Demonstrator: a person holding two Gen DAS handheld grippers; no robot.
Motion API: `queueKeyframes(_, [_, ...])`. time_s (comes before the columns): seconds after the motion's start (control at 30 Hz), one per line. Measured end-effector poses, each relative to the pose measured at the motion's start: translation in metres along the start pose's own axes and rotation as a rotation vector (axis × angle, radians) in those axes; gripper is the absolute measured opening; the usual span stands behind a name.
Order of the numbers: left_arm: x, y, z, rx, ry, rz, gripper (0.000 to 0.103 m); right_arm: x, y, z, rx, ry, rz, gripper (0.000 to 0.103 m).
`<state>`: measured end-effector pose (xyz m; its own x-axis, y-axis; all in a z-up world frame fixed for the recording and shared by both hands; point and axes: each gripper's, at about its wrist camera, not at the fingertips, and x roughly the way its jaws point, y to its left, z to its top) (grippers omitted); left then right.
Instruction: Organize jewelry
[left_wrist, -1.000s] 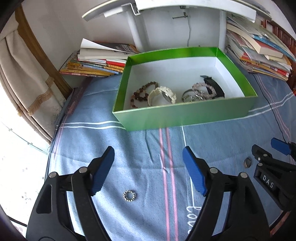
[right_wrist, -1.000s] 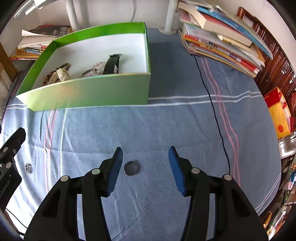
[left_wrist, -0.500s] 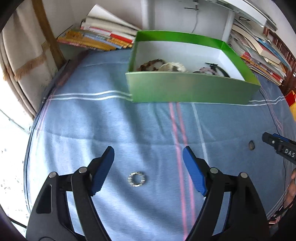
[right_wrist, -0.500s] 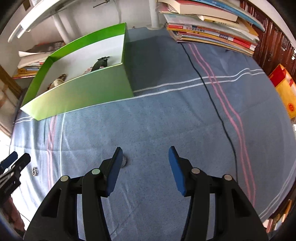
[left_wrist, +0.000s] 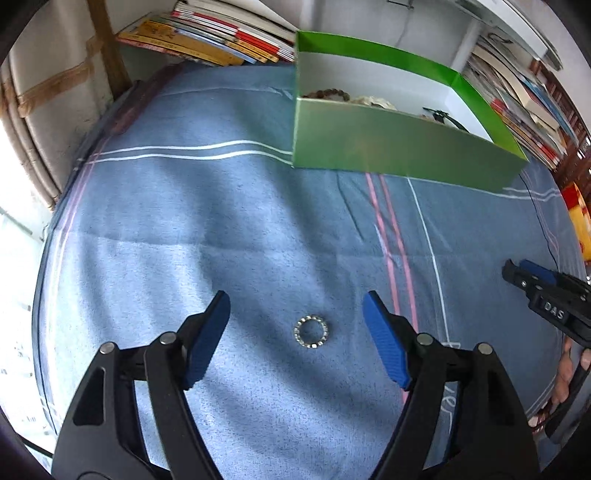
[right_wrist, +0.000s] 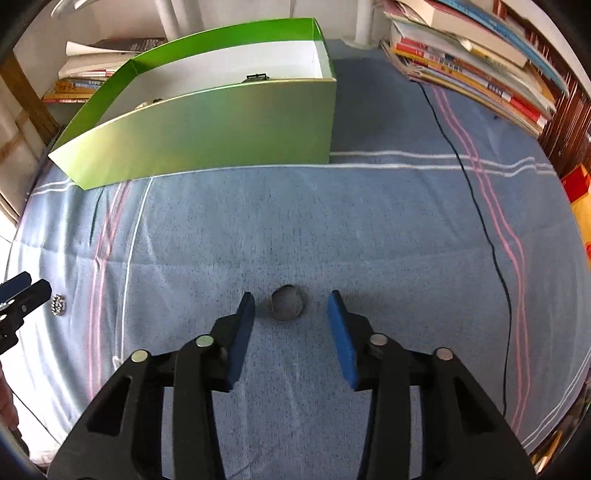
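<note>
- Left wrist view: the left gripper (left_wrist: 296, 309) points down at a blue striped cloth (left_wrist: 229, 229), its blue pads spread wide and closing; a small beaded ring (left_wrist: 311, 331) lies flat on the cloth in the gap, touching neither pad.
- The ring sits well in front of the green box (left_wrist: 399, 155), on the cloth and apart from it.
- Inside the box, over its near wall, a brown bead bracelet (left_wrist: 330, 93), a pale piece and a dark strap can be made out; the rest is hidden.
- At the right edge of this view the right gripper's black tip shows, with fingers of a hand (left_wrist: 563, 380) below it.
- Right wrist view: the right gripper (right_wrist: 291, 301) has its jaws about half apart and closing; a small round dark grey item (right_wrist: 288, 302) rests on the cloth between the pad tips, with a gap on each side.
- This item lies well in front of the box's near wall (right_wrist: 207, 136).
- A black cable (right_wrist: 476, 206) runs over the cloth to the right of the box, toward a stack of books (right_wrist: 476, 62).
</note>
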<state>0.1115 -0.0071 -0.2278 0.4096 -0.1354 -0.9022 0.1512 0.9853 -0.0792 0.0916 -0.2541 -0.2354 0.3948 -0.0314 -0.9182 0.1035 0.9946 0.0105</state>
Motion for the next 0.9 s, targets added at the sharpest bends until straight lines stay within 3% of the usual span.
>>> queueKeyframes(0.07, [0.002,0.001,0.0,0.008,0.005,-0.015,0.061,0.001,0.002,0.0,-0.016,-0.009,-0.013,0.019])
queueKeyframes(0.27, [-0.001,0.016,-0.007,0.006,0.009,-0.051,0.058,-0.004,0.009,-0.013,-0.028,-0.023,0.012,0.019])
queueKeyframes(0.4, [-0.002,0.01,-0.021,0.058,0.026,-0.06,0.057,-0.011,0.014,-0.028,-0.031,-0.027,0.023,0.02])
queueKeyframes(0.47, [0.002,0.005,-0.026,0.085,0.045,-0.054,0.045,-0.013,0.014,-0.031,-0.035,-0.028,0.02,0.02])
queueKeyframes(0.53, [0.006,0.004,-0.026,0.089,0.056,-0.057,0.04,-0.014,0.017,-0.035,-0.035,-0.026,0.019,0.02])
queueKeyframes(0.9, [0.019,-0.018,-0.018,0.147,0.061,-0.009,0.044,-0.021,0.022,-0.044,-0.058,-0.004,0.006,0.02])
